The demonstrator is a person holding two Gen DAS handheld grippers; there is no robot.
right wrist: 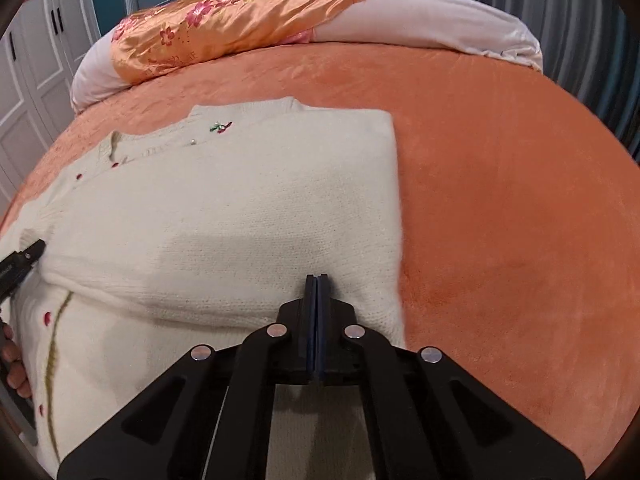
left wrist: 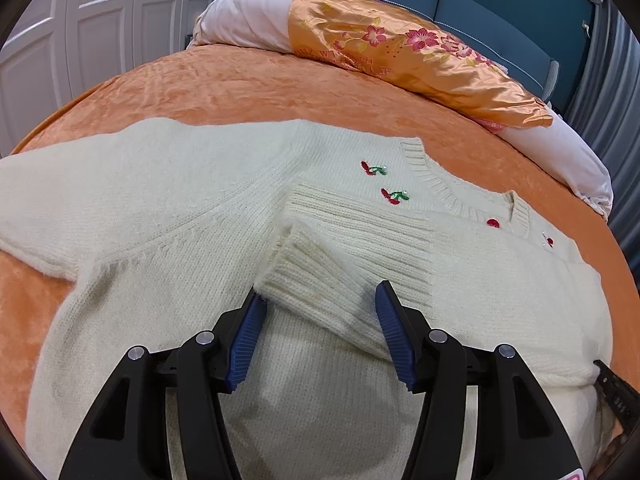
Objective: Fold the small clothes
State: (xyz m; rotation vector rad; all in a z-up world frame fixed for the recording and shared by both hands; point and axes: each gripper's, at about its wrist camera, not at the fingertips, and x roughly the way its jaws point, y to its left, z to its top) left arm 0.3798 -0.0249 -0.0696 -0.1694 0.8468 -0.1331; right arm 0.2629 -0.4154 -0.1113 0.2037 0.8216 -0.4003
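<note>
Cream cardigan (left wrist: 168, 208) spread flat on the orange bedspread (left wrist: 240, 88), with the right sleeve already folded across the chest and its ribbed cuff (left wrist: 320, 280) lying just ahead of the left gripper (left wrist: 320, 312), between the released, wide-apart jaws and not yet pinched. Cuff's long axis running from near left to far right, slanted across the jaw line. Right gripper (right wrist: 318, 292) clenched, blue pads pressed together with no cloth visibly between them, resting at the near edge of the folded sleeve panel (whether pressing down on the knit cannot be told). Left gripper clearly the nearer to the cuff. Beyond the cardigan, a rolled quilt (left wrist: 420, 52) at the far side, white wardrobe doors (left wrist: 100, 20) far left.
</note>
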